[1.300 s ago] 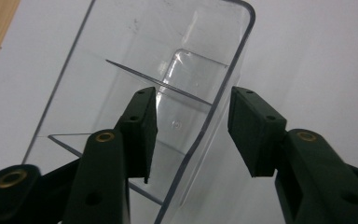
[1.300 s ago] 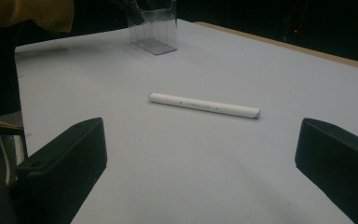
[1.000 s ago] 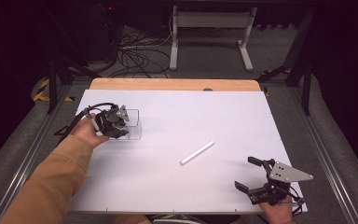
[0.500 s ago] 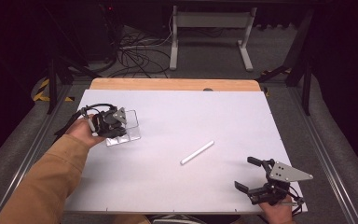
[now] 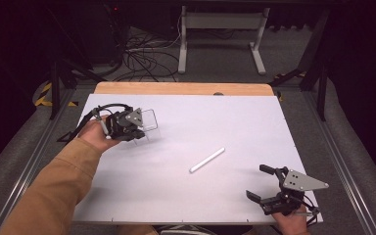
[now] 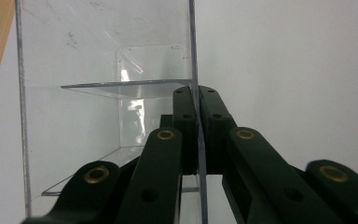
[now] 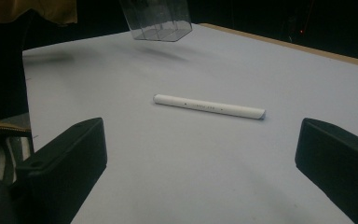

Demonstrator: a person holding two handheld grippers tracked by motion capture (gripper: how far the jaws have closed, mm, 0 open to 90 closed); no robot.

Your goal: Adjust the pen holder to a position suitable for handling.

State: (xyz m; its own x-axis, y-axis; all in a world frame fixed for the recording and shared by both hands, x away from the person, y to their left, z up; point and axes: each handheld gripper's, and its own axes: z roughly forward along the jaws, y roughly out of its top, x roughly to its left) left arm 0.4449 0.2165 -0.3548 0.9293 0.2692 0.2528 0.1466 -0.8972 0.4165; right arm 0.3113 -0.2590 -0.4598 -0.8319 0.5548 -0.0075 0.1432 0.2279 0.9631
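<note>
Left claw (image 5: 139, 128) is clamped tight on one wall of the clear box (image 5: 148, 122), its jaws just having closed, and the box hangs above the white surface (image 5: 235, 122) at far left. Right claw (image 5: 267, 183) gapes wide and holds nothing, near corner. A white tube (image 5: 207, 160) lies between them, well apart from both, nothing around it.

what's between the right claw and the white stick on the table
Nothing visible. The right claw sits open near the table's front right corner, and only bare white surface lies between it and the stick. The clear box is off at the far left, pinched by the left claw.
</note>
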